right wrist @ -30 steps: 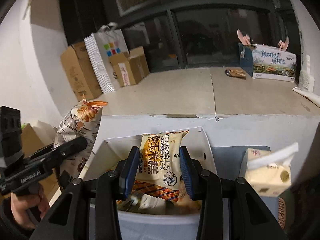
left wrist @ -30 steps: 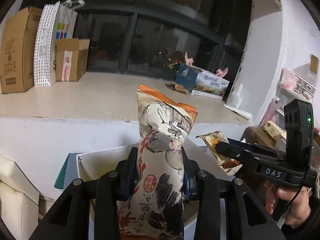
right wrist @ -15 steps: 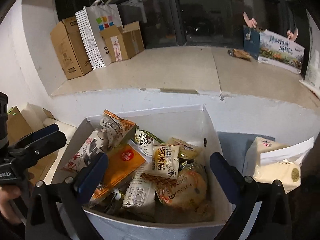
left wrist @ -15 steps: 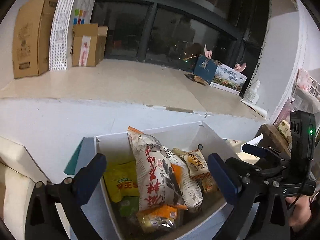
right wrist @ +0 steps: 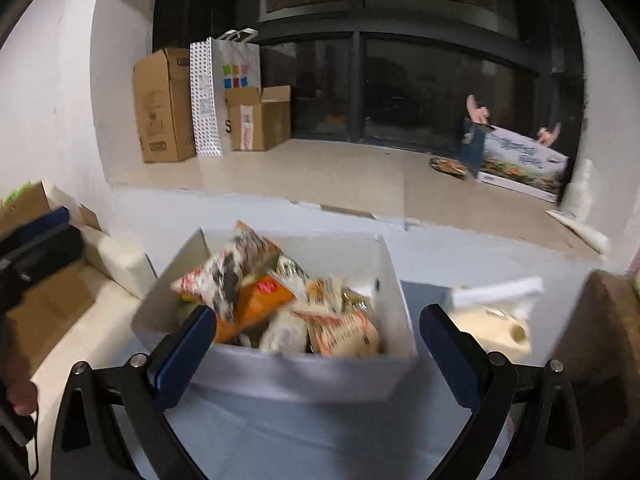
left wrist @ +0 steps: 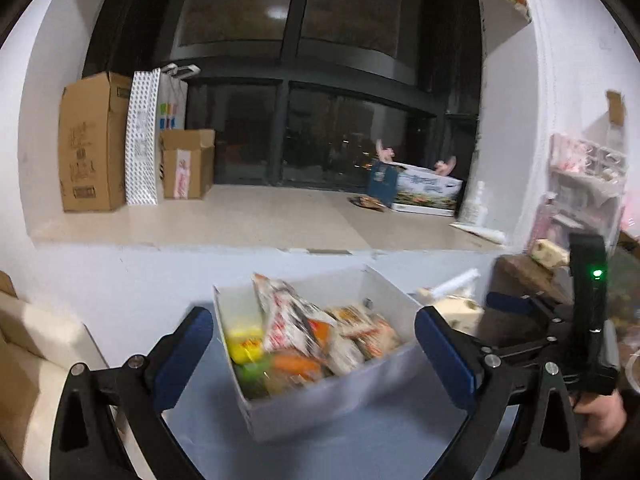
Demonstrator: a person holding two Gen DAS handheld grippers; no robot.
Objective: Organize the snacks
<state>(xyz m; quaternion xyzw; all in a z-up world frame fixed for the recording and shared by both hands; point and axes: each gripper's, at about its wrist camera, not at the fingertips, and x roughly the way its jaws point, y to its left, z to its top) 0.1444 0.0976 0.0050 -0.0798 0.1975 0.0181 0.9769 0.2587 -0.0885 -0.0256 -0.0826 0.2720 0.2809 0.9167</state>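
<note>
Both tongs — left [left wrist: 314, 354] and right [right wrist: 316, 346] — gape empty above the white cardboard box [right wrist: 280, 376] of snack packets [right wrist: 336, 326]; pick one loose packet by its edge.

Left wrist view: looks forward and slightly down between own fingers, white box [left wrist: 320, 396] lower centre, fairly near. Right wrist view: same facing, box [right wrist: 288, 372] lower centre, a bit nearer. Both share box, window ledge [left wrist: 248, 220] mid-frame, cardboard boxes [right wrist: 164, 104] upper left.
</note>
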